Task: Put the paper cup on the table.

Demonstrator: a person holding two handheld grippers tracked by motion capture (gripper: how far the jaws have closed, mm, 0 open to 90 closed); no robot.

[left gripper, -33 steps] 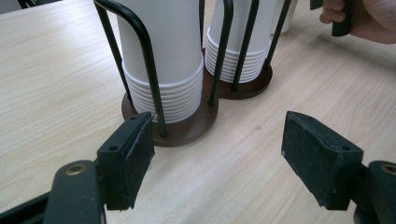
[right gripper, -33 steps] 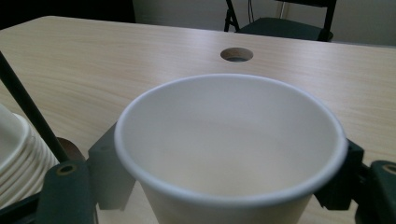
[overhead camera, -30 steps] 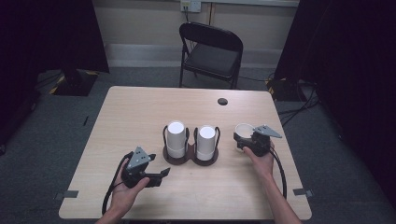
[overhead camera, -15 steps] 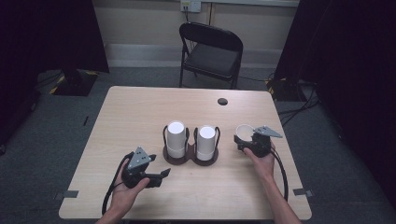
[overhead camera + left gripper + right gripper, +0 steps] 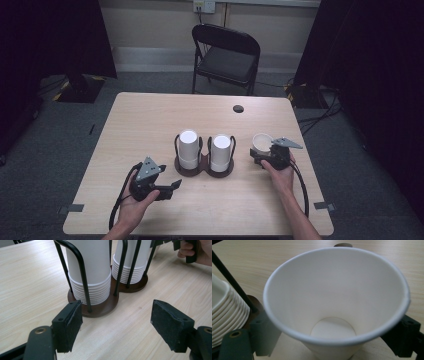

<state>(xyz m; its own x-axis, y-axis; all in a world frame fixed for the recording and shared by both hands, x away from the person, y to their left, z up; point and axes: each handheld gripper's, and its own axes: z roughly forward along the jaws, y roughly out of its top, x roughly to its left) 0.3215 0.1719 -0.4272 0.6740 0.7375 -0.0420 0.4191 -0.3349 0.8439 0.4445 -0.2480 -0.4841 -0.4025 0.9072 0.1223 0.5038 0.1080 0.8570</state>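
Note:
Two stacks of white paper cups stand upside down in a dark wire holder (image 5: 205, 167) at the table's middle: a left stack (image 5: 188, 148) (image 5: 88, 270) and a right stack (image 5: 220, 152) (image 5: 131, 262). My right gripper (image 5: 261, 156) is shut on a single upright white cup (image 5: 262, 142) (image 5: 334, 302) just right of the holder, its mouth facing the camera in the right gripper view. My left gripper (image 5: 172, 187) (image 5: 117, 325) is open, low over the table in front of the left stack, with nothing between its pads (image 5: 68, 323).
A small dark round hole (image 5: 238, 108) sits at the table's far right. A black folding chair (image 5: 225, 52) stands behind the wooden table (image 5: 150, 120). Cables trail from both grippers toward the front edge.
The right gripper with its cup has shifted very slightly. The left gripper and the stacks have not visibly moved.

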